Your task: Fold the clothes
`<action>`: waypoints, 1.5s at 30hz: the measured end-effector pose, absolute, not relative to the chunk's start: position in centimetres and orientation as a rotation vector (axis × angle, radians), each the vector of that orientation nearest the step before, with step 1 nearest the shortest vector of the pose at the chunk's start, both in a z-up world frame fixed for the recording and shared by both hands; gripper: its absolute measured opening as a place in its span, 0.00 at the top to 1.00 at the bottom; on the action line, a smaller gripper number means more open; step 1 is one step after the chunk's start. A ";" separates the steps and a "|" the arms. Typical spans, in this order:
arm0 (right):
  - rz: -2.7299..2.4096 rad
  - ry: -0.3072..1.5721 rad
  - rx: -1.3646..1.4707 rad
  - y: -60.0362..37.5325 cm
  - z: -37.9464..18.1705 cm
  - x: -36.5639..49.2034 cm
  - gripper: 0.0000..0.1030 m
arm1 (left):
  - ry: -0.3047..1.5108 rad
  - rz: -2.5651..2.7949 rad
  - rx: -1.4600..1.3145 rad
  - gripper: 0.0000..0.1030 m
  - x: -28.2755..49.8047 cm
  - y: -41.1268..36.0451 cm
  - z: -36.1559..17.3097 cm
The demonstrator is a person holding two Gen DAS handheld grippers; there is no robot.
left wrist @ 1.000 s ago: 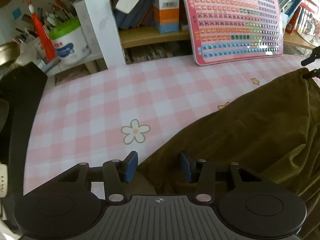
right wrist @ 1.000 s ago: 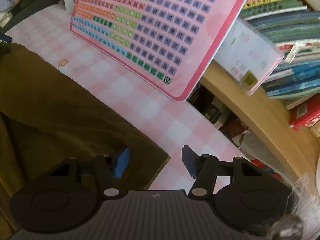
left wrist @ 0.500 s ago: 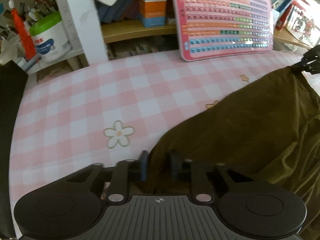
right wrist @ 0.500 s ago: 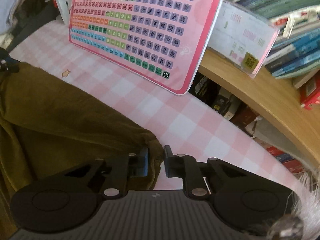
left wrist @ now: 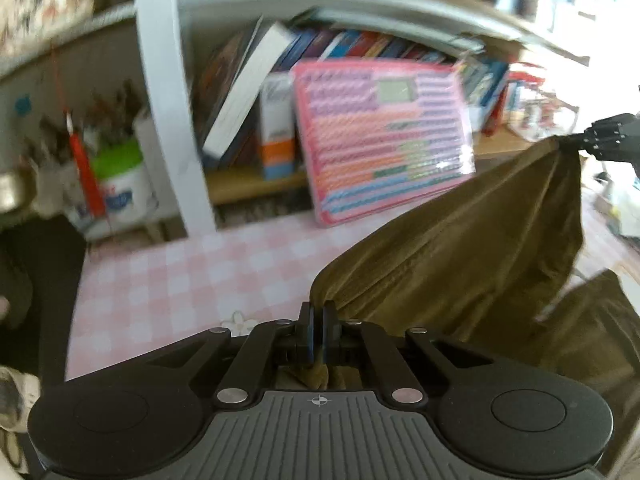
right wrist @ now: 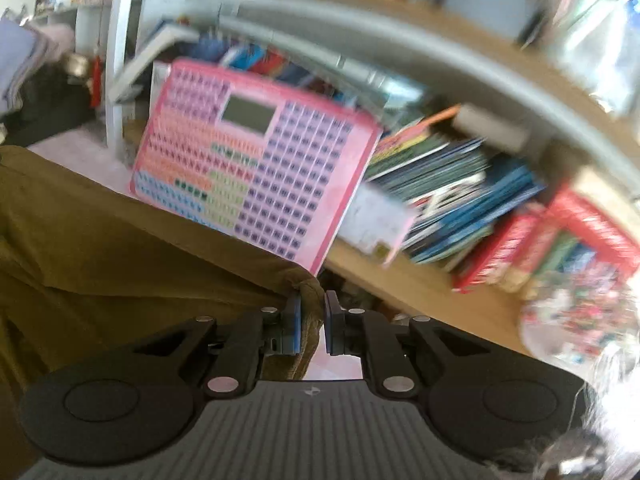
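Garment (left wrist: pixel 472 248) lifting off the checked surface (left wrist: pixel 192 276).
Both tools, left tool (left wrist: pixel 319 334) and right tool (right wrist: pixel 311 322), having just clamped its far corners, are raising them toward twelve o'clock, probably starting a fold.

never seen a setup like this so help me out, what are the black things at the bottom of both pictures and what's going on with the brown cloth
The black things are hand-held grippers: a person holds one in each hand, and each carries a small wide-angle camera that looks forward along its two fingers. So one picture is the view from the left gripper, the other the view from the right gripper.

Both are pinching the same olive-brown garment, each at a corner of its upper edge. The left one's jaws are closed tight on the fabric; the right one has a bunched fold between its pads. In the left view you can also see the right gripper far off, holding the other corner, with the cloth hanging stretched between them.

Below is a table with a pink checked cloth. Behind it, a pink button board leans against shelves of books. Both pictures are blurred.
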State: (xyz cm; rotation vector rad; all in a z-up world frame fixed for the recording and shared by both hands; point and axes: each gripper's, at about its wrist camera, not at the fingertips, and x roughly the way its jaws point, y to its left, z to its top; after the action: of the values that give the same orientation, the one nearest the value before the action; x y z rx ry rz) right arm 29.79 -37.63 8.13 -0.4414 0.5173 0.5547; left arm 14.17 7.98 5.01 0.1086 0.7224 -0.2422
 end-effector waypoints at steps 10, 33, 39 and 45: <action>0.375 0.538 -0.354 -41.4 5.8 8.0 0.90 | 0.613 -0.348 0.068 0.97 1.3 7.4 5.2; 0.051 0.948 1.130 -46.3 -5.4 -0.2 0.45 | 0.580 0.036 -1.372 0.45 -5.5 11.7 -7.4; -0.033 0.948 1.301 -47.1 -7.5 1.0 0.53 | 0.624 0.148 -1.385 0.47 -3.0 10.3 -8.3; -0.118 0.941 1.356 -48.4 -8.8 2.9 0.94 | 0.580 0.223 -1.341 0.97 -1.4 10.4 -7.5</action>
State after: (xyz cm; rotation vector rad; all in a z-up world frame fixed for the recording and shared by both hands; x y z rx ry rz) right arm 2.93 -48.39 -8.81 1.3561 0.9407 -0.1176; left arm -1.43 10.43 -7.48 -1.3414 0.5804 0.2231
